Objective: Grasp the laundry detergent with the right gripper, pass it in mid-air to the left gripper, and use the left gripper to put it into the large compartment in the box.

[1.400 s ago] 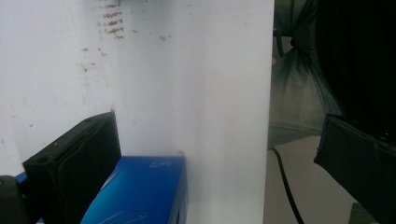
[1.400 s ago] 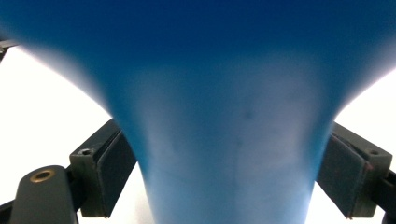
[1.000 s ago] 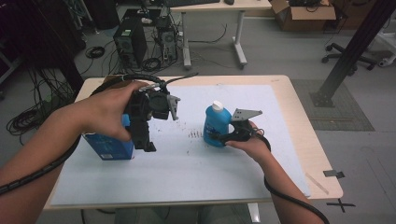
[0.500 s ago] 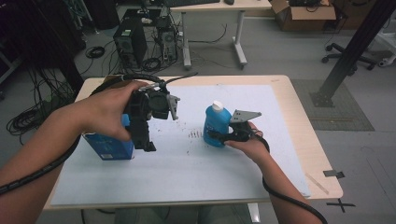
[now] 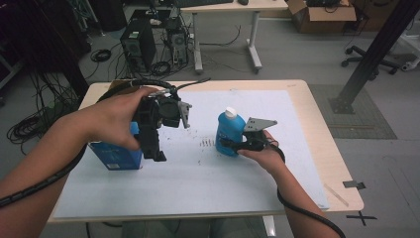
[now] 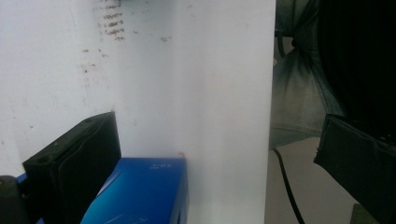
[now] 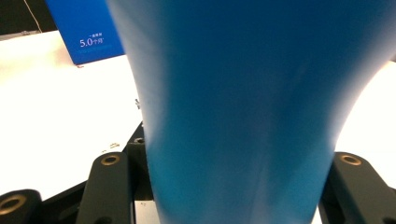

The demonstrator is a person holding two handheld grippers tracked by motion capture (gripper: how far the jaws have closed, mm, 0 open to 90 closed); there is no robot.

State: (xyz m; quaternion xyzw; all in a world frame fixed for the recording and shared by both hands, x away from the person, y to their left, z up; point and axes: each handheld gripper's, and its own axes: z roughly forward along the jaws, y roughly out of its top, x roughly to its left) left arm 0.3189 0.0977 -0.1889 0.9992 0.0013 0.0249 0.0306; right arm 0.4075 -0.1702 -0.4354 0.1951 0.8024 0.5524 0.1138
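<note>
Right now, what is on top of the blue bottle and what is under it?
A white cap sits on top of the blue bottle. It stands upright on the white mat. The right gripper, whose jaws have just closed, clamps its lower body and covers its base.

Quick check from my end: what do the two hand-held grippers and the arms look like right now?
Both are black. The left hand-held gripper is blocky; the right hand-held gripper carries a grey three-cornered plate on top. A black ribbed cable trails along each forearm. Brass-coloured rivets mark the right one's linkages. The forearms are bare, with no sleeves.
</note>
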